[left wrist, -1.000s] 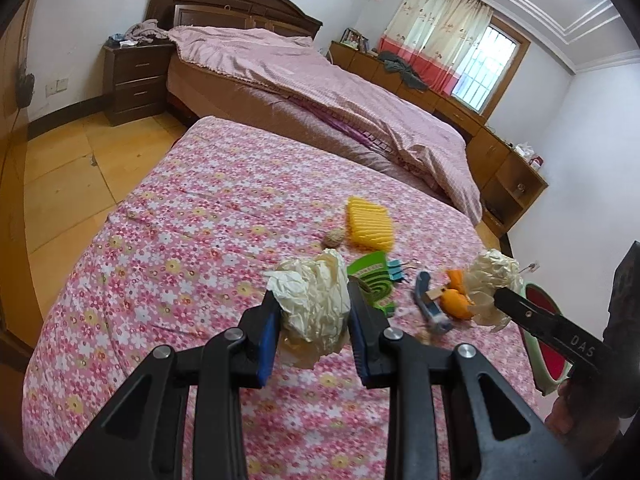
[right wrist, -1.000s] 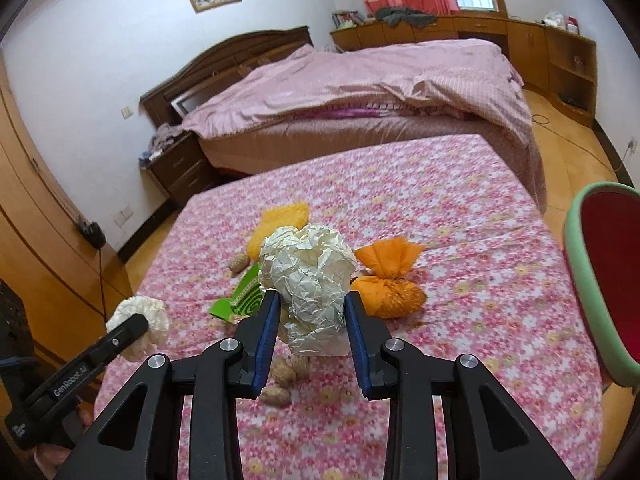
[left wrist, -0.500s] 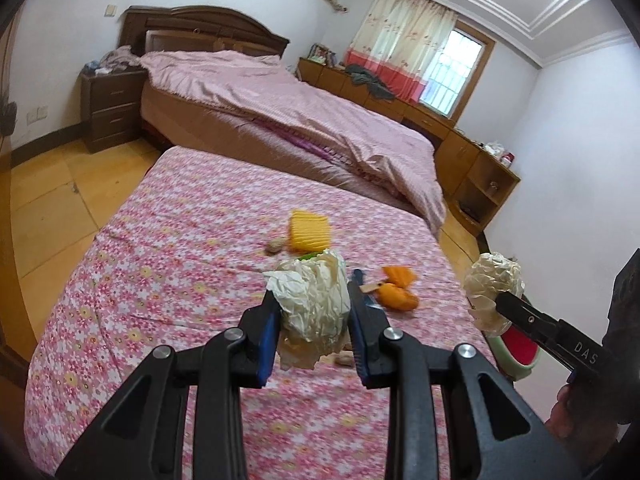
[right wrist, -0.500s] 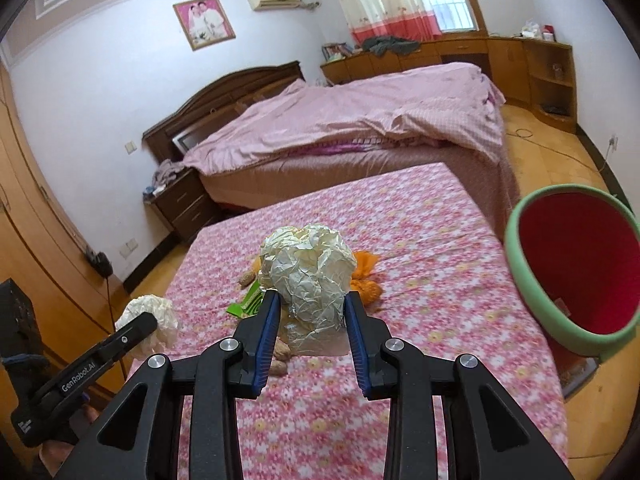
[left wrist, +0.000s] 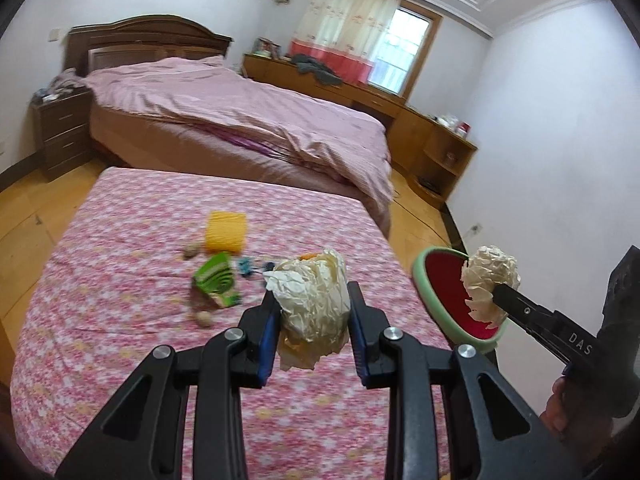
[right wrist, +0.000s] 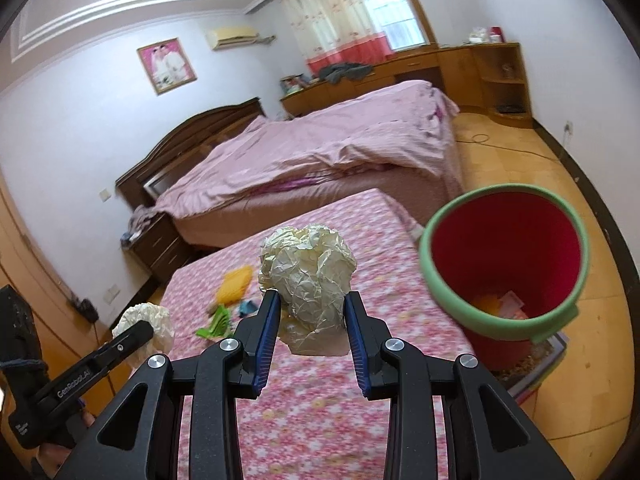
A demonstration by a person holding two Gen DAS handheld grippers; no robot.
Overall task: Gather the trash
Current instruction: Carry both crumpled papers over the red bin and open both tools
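Window daylight, motion blur, fisheye edges

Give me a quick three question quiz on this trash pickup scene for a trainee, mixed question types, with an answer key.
1. True or false: both the left gripper and the right gripper hold a paper ball.
2. What colour is the bin rim? A green, B blue, C black.
3. Fill in: the yellow sponge lies on the floral ____.

Key: 1 true. 2 A. 3 bedspread.

Pale walls, wooden floor [right wrist: 516, 152], pink-covered bed [left wrist: 240, 116], curtained window [left wrist: 396, 56].
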